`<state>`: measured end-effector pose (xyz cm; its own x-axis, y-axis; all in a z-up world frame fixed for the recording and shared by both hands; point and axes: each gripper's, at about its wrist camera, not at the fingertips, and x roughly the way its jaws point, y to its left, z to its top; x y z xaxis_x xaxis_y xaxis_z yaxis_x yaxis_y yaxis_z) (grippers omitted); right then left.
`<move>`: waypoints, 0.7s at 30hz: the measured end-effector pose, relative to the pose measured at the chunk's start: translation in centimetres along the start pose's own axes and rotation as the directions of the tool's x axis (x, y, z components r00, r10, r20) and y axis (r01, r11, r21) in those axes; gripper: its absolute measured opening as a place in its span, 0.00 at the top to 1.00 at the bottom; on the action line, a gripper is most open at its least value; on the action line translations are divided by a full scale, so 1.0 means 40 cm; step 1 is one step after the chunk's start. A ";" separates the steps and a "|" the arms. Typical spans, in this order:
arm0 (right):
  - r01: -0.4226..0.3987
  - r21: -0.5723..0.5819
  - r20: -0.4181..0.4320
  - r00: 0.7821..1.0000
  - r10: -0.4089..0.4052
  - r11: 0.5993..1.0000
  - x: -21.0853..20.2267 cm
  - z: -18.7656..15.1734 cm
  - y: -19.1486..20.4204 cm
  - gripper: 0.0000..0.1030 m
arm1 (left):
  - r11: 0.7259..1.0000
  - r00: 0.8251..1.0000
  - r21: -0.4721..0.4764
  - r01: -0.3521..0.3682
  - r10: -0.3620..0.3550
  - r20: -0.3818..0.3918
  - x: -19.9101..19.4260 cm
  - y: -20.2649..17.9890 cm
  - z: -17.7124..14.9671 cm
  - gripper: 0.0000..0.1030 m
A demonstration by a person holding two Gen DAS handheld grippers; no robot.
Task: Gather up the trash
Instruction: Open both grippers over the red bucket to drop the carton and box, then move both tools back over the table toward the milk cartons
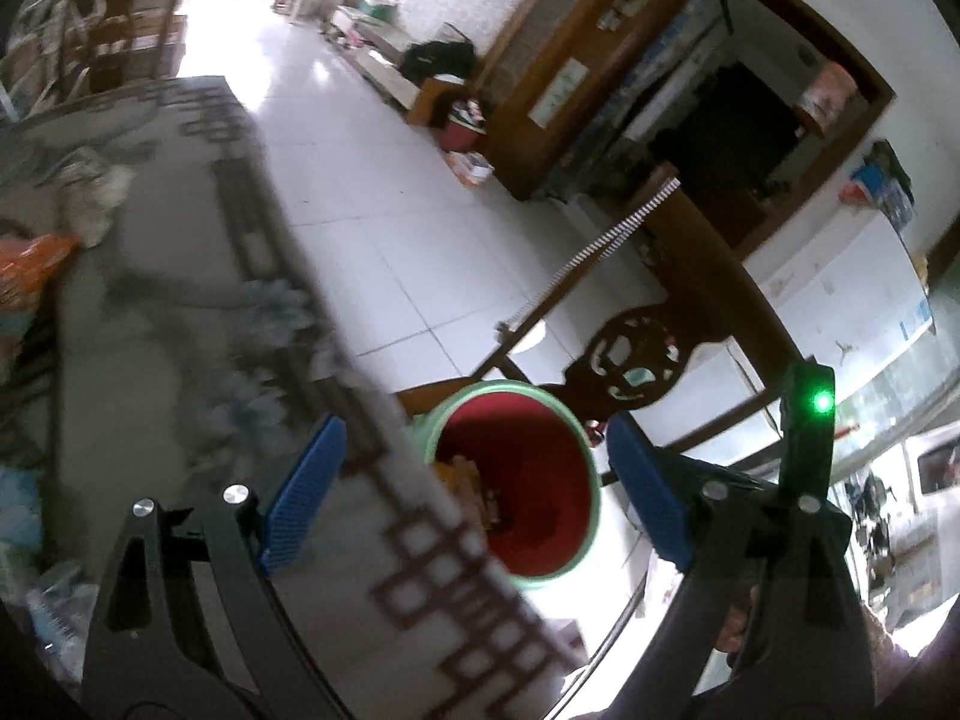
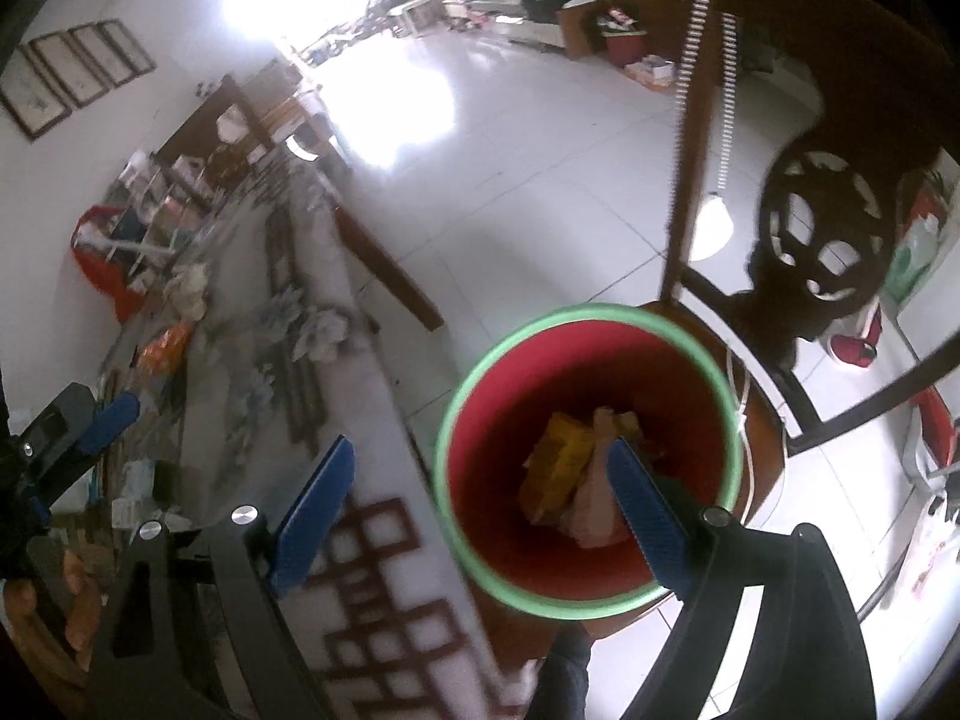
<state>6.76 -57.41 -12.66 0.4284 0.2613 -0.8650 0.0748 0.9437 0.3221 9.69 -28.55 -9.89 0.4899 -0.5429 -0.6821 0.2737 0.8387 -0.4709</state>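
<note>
A red trash bin with a green rim (image 2: 684,372) stands on a wooden chair beside the table; it also shows in the left wrist view (image 1: 543,450). Yellow and pale wrappers (image 2: 564,468) lie inside it. My right gripper (image 2: 480,492) is open and empty, above the bin's rim and the table edge. My left gripper (image 1: 474,492) is open and empty, over the table edge with the bin beyond; it also shows at the left of the right wrist view (image 2: 90,426). Crumpled paper (image 2: 324,333) and an orange wrapper (image 2: 165,348) lie on the table.
The table (image 2: 384,420) has a grey patterned cloth with a brown lattice border. A carved dark wooden chair back (image 2: 822,228) rises behind the bin. More clutter and a red bag (image 2: 99,264) sit at the table's far end. White tiled floor (image 2: 540,180) lies beyond.
</note>
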 end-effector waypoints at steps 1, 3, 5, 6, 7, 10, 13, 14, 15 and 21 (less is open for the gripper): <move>-0.002 -0.011 -0.004 1.000 0.002 1.000 0.005 -0.002 0.018 0.19 | 1.000 1.000 -0.008 -0.010 0.010 0.006 -0.020 0.022 -0.005 0.16; -0.010 -0.045 -0.017 1.000 0.009 0.999 0.022 -0.008 0.074 0.19 | 0.999 0.999 -0.013 -0.035 0.035 0.016 -0.058 0.064 -0.013 0.16; -0.017 -0.071 -0.029 0.999 0.014 0.997 0.038 -0.014 0.118 0.19 | 0.998 0.998 0.003 -0.066 0.066 0.022 -0.097 0.105 -0.020 0.16; -0.021 -0.088 -0.039 0.999 0.018 0.996 0.049 -0.021 0.152 0.19 | 0.995 0.995 0.030 -0.096 0.096 0.028 -0.123 0.131 -0.024 0.16; -0.024 -0.097 -0.044 0.999 0.020 0.995 0.056 -0.025 0.173 0.19 | 0.988 0.991 0.076 -0.136 0.133 0.032 -0.151 0.158 -0.029 0.16; -0.038 -0.128 -0.069 0.997 0.030 0.991 0.082 -0.050 0.253 0.19 | 0.939 0.968 0.237 -0.249 0.251 0.024 -0.210 0.239 -0.051 0.11; -0.056 -0.154 -0.098 0.994 0.041 0.987 0.106 -0.085 0.328 0.19 | 0.867 0.928 0.365 -0.340 0.373 -0.022 -0.240 0.337 -0.083 0.11; -0.064 -0.161 -0.106 0.993 0.047 0.985 0.113 -0.098 0.352 0.19 | 0.854 0.919 0.399 -0.334 0.389 -0.063 -0.250 0.376 -0.097 0.11; -0.071 -0.166 -0.112 0.992 0.053 0.984 0.119 -0.110 0.375 0.19 | 0.846 0.914 0.420 -0.328 0.397 -0.087 -0.257 0.403 -0.108 0.11; -0.095 -0.165 -0.120 0.990 0.076 0.982 0.142 -0.159 0.490 0.19 | 0.776 0.853 0.551 -0.308 0.482 -0.201 -0.218 0.511 -0.171 0.12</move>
<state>4.93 -36.13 -13.71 0.3218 0.3545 -0.8779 -0.1157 0.9350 0.3351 5.34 -6.97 -17.38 0.3837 -0.0682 -0.9209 0.5171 0.8421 0.1531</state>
